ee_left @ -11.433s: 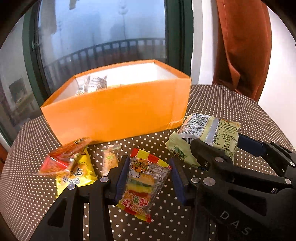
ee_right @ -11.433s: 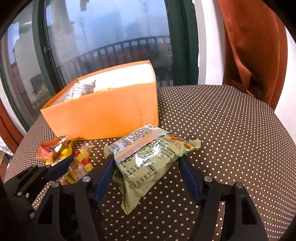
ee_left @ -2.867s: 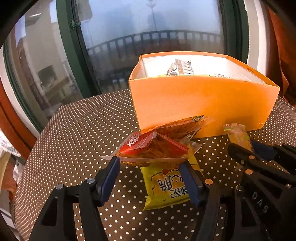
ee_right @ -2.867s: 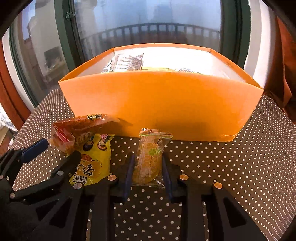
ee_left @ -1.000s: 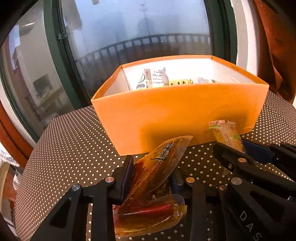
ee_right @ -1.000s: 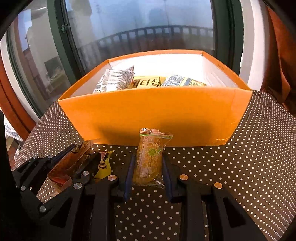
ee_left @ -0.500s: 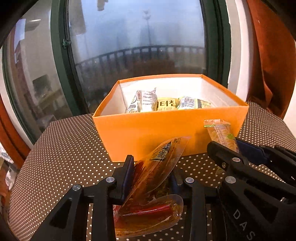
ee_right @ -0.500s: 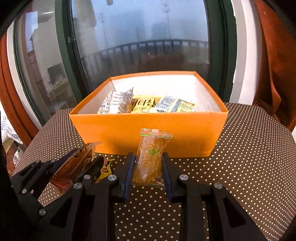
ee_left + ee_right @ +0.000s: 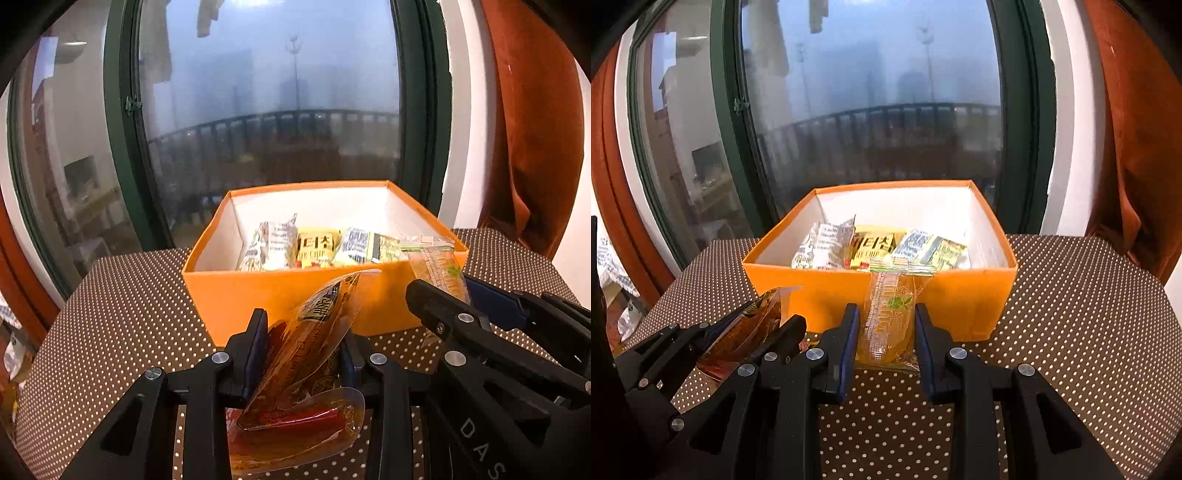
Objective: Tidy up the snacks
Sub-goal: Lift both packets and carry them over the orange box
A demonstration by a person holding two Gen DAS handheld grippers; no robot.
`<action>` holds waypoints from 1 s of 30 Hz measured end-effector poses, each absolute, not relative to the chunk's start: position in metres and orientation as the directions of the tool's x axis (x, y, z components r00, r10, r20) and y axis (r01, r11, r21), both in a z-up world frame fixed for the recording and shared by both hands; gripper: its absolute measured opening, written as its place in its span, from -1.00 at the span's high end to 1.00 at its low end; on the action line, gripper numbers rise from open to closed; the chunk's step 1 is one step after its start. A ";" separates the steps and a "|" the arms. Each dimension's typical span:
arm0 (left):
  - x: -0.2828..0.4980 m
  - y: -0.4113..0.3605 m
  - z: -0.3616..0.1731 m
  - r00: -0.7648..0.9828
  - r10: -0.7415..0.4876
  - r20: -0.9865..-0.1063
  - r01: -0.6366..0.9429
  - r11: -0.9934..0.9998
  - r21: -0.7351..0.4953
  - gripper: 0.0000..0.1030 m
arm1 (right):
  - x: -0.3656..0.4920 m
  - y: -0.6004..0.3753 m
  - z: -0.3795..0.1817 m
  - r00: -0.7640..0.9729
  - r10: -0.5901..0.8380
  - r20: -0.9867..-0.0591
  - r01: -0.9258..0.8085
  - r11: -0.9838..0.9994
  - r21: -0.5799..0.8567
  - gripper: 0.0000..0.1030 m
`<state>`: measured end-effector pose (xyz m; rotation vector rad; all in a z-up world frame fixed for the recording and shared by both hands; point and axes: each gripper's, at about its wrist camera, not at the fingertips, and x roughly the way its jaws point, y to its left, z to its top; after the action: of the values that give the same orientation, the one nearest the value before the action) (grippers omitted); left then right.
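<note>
Left wrist view: your left hand-held gripper [image 9: 303, 347] clamps an orange snack packet [image 9: 306, 354]; your right hand-held gripper [image 9: 884, 332] grips a clear candy packet [image 9: 890, 317], both before the orange box [image 9: 964, 299] on the bench [image 9: 1071, 332].

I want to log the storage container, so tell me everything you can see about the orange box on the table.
The orange box is open-topped and rectangular, apparently cardboard, orange outside and white inside. It stands upright on the brown polka-dot tablecloth near the window. At least three snack packets lie inside: a white printed one, a yellow one and a greenish one. No gripper touches it.
</note>
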<state>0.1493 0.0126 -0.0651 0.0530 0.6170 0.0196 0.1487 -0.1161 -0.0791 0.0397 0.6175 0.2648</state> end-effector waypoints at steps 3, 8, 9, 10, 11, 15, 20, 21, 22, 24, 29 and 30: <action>0.150 0.011 -0.055 0.827 0.033 -0.562 -0.006 0.999 0.050 0.33 | 0.150 -0.119 -0.070 0.794 0.257 -0.550 -0.235 0.966 0.111 0.38; 0.156 0.008 -0.037 0.845 0.032 -0.533 -0.010 0.999 0.044 0.33 | 0.154 -0.122 -0.053 0.816 0.258 -0.518 -0.237 0.966 0.108 0.38; 0.157 0.007 -0.035 0.848 0.033 -0.529 -0.011 0.999 0.044 0.33 | 0.154 -0.122 -0.050 0.819 0.257 -0.512 -0.236 0.966 0.108 0.38; 0.158 0.007 -0.033 0.850 0.034 -0.525 -0.013 0.999 0.044 0.33 | 0.155 -0.122 -0.047 0.823 0.258 -0.506 -0.237 0.966 0.108 0.38; 0.160 0.007 -0.030 0.853 0.033 -0.521 -0.014 0.999 0.040 0.33 | 0.156 -0.122 -0.045 0.825 0.259 -0.502 -0.237 0.966 0.108 0.38; 0.167 0.008 -0.022 0.860 0.034 -0.509 -0.023 0.999 0.028 0.33 | 0.162 -0.122 -0.036 0.836 0.257 -0.485 -0.239 0.966 0.099 0.38; 0.179 0.010 -0.011 0.872 0.053 -0.487 -0.043 0.999 0.032 0.33 | 0.174 -0.121 -0.024 0.845 0.267 -0.463 -0.245 0.963 0.110 0.38; 0.182 0.011 -0.009 0.873 0.055 -0.485 -0.045 0.998 0.032 0.33 | 0.178 -0.121 -0.022 0.846 0.272 -0.459 -0.247 0.962 0.115 0.38; 0.185 0.012 -0.007 0.874 0.057 -0.483 -0.048 0.998 0.031 0.33 | 0.179 -0.120 -0.020 0.847 0.272 -0.457 -0.248 0.962 0.114 0.38; 0.189 0.013 -0.005 0.876 0.060 -0.479 -0.053 0.998 0.028 0.33 | 0.184 -0.120 -0.016 0.850 0.273 -0.451 -0.249 0.962 0.114 0.38; 0.200 0.019 0.005 0.882 0.080 -0.465 -0.077 0.997 0.026 0.33 | 0.197 -0.117 -0.006 0.851 0.293 -0.435 -0.267 0.956 0.122 0.38; 0.202 0.020 0.006 0.882 0.084 -0.464 -0.082 0.996 0.024 0.33 | 0.200 -0.116 -0.004 0.851 0.301 -0.431 -0.273 0.953 0.128 0.38</action>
<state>0.2017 0.0200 0.0063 0.0041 0.4829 0.0867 0.2003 -0.1164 -0.0037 0.0629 0.4640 0.3026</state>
